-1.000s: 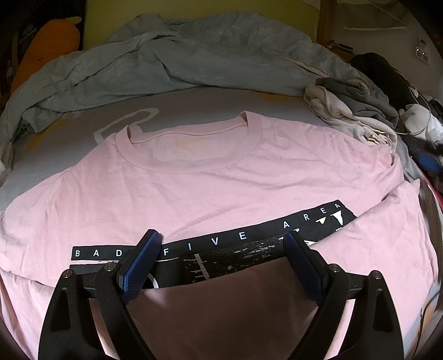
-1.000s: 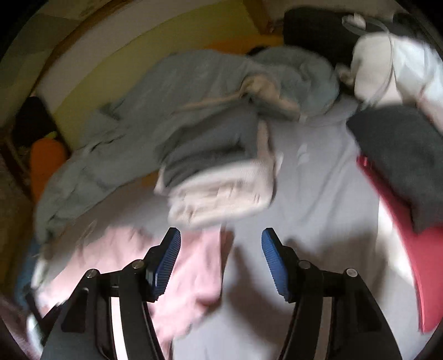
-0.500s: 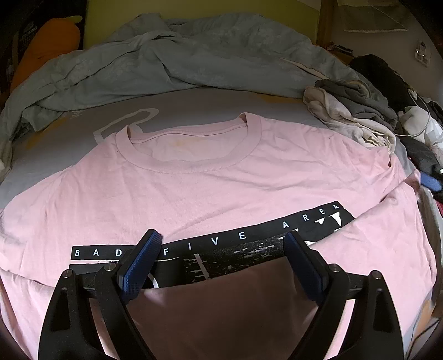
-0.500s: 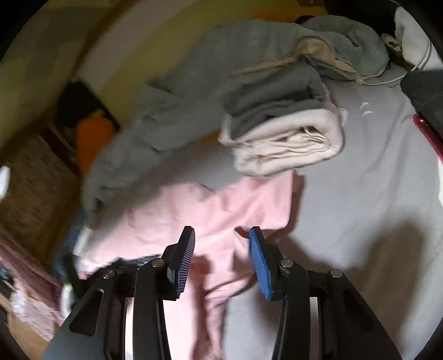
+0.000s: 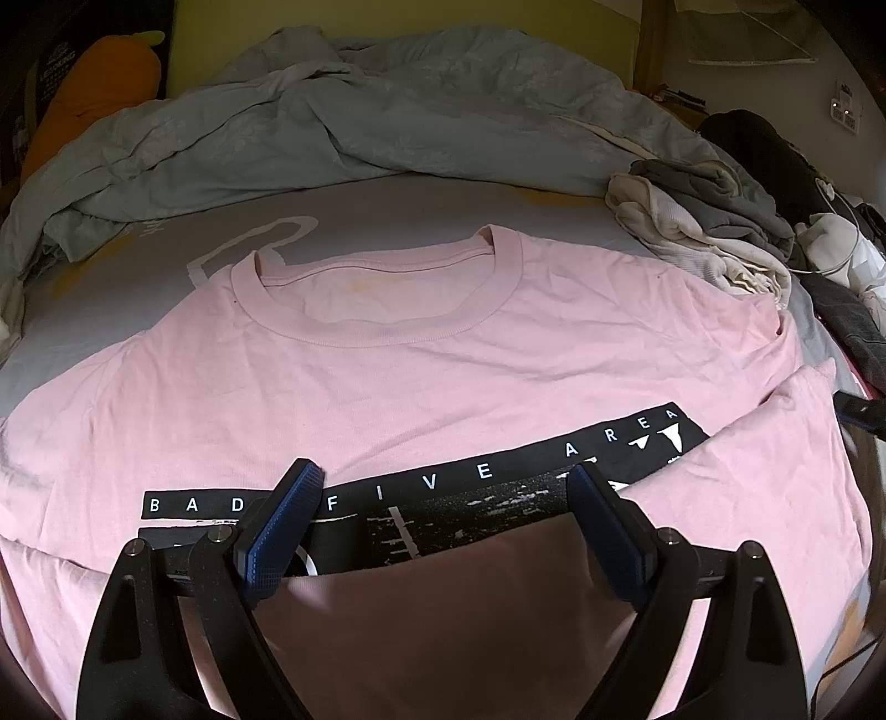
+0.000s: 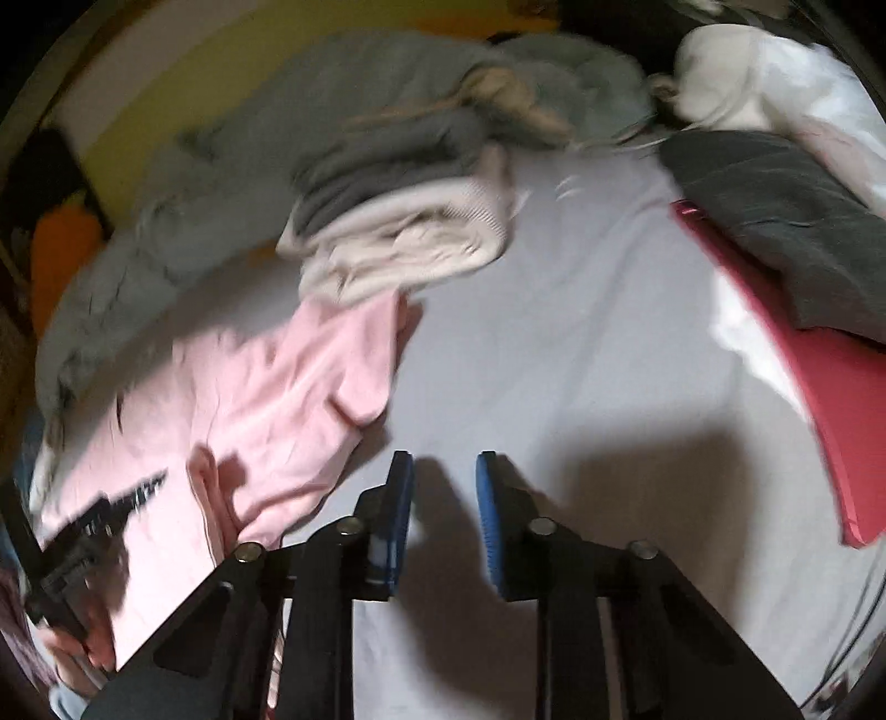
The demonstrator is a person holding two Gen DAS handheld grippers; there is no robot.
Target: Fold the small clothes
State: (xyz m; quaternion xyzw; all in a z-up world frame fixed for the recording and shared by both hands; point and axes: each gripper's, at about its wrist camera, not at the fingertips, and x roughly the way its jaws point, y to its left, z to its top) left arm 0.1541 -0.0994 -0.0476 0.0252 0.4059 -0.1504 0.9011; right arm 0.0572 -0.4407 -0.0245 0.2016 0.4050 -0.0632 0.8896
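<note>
Pale grey bedsheet covers the bed, with a crumpled grey-green duvet heaped along the far edge against a yellow-green headboard. An orange plush toy sits at the far left corner. Spread flat across the middle of the bed lies the pink T-shirt, collar toward the duvet, its black print band reading "BAD FIVE AREA". The hem has been turned up over the lower part of the print, and the right-side sleeve lies folded in over the body.

Near the far right edge of the bed a stack of folded clothes, grey on cream, touches the shirt's shoulder. A dark grey garment lies over a red flat object at the right edge.

The left hand-held gripper hovers over the folded-up hem with its blue pads spread wide, nothing pinched between them. The right hand-held gripper is over bare sheet just beside the shirt's right edge; its jaws have just been closing, a narrow gap remains, and only sheet and shadow show between the pads. That view is blurred.
</note>
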